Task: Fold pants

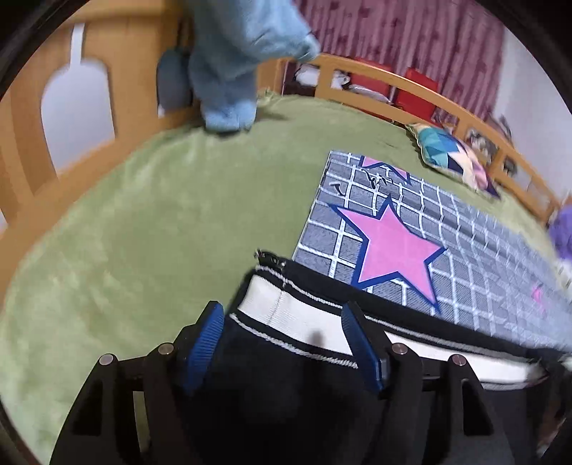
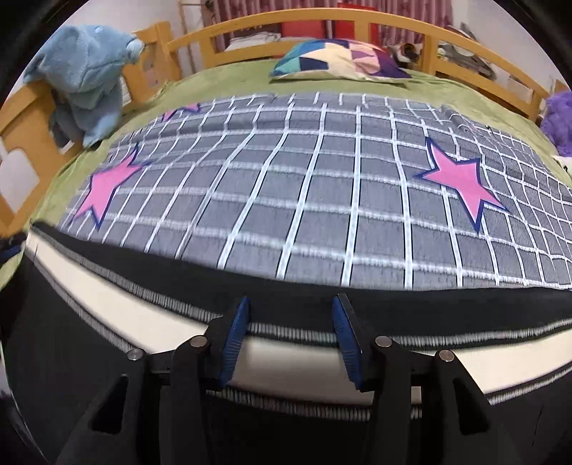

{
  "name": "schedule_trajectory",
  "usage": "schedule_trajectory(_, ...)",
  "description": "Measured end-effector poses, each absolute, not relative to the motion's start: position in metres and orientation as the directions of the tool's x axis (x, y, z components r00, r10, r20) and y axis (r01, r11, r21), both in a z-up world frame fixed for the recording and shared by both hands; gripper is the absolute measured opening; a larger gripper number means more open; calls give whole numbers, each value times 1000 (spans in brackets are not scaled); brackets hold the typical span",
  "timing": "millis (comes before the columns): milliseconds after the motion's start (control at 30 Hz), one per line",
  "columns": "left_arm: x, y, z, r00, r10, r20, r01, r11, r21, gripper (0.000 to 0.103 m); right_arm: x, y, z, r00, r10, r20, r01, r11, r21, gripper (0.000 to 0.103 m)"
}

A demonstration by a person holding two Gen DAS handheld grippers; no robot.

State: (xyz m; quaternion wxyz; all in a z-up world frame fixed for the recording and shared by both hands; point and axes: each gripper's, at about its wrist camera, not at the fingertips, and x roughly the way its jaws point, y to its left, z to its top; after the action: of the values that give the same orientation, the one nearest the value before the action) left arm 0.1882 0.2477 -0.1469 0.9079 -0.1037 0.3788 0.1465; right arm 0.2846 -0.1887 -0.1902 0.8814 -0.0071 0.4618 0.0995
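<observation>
Both of my grippers sit nearest, each set over the striped side seam of the pants (image 2: 107, 357). My left gripper (image 1: 282, 314) has its blue fingers (image 1: 200, 350) spread wide, straddling the dark cloth and the white side stripe (image 1: 286, 311) near what looks like one end of the garment, where a small zipper pull (image 1: 266, 255) shows; no pinch is made, the cloth merely passes between the pads. My right gripper (image 2: 290, 304) is likewise spread, its fingers (image 2: 232, 343) standing either side of the same stripe further along, with fabric lying in the gap but not clamped so far as I can judge. I assess this placement as deliberate: two stations along one long edge allow the edge to be lifted evenly for a fold. The pants lie stretched across the near side of the bed, their far edge overlapping the grey checked blanket (image 2: 304, 179) with pink stars (image 2: 461, 179), which serves as a flat working surface. Beneath it lies the green bedspread (image 1: 143, 214). Further off, a patchwork cushion (image 2: 339, 59) rests by the wooden bed rail (image 2: 321, 21), and a blue plush toy (image 2: 85, 78) hangs over the rail at the corner, well apart from the work.
</observation>
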Motion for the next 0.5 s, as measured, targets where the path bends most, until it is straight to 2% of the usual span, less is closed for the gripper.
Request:
schedule_trajectory(100,184,246,-147,643,214,-736,-353,935,-36,71,286,-192,-186,544,180,-819,-135,983,127,48)
schedule_trajectory(333,120,275,-146,688,3,-726,-319,900,-298,70,218,-209,-144,617,243,-748,-99,968,232,50)
schedule_trajectory(400,100,272,-145,697,-1,-718,-311,901,-302,70,188,-216,-135,653,240,-719,-90,966,240,53)
schedule_trajectory(500,72,269,-146,683,59,-728,-326,917,-232,70,158,-222,-134,658,194,-728,-70,978,197,55)
